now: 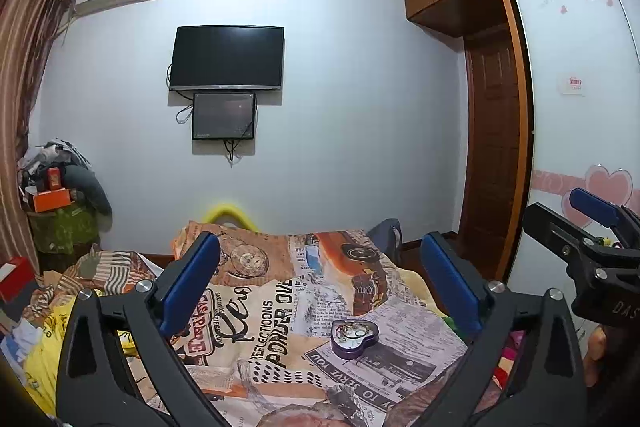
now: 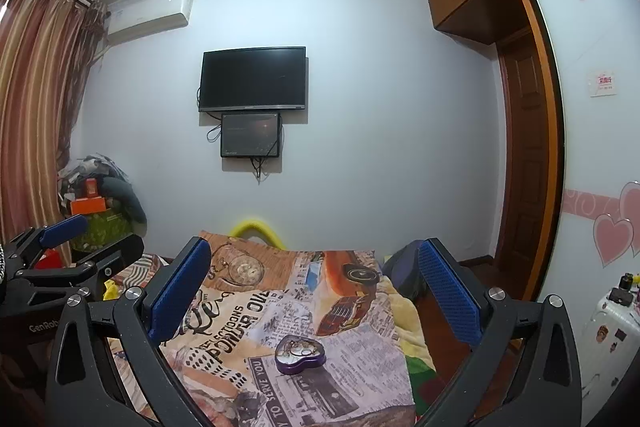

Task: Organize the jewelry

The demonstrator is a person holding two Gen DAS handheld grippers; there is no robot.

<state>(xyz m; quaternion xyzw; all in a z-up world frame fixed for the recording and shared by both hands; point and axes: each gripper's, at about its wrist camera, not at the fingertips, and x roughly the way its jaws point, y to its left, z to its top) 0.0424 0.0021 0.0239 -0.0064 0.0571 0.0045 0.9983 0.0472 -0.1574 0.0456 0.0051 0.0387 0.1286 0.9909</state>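
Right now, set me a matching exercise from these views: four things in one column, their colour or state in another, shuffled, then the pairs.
Things:
1. heart-shaped tin
2. wall TV
3. left gripper
4. curved foam piece behind the bed

Colour or state:
A. yellow
B. purple, lid off, jewelry inside
C. open, blue pads apart
D. black, screen dark

Pairs: 1-B, 2-D, 3-C, 4-A
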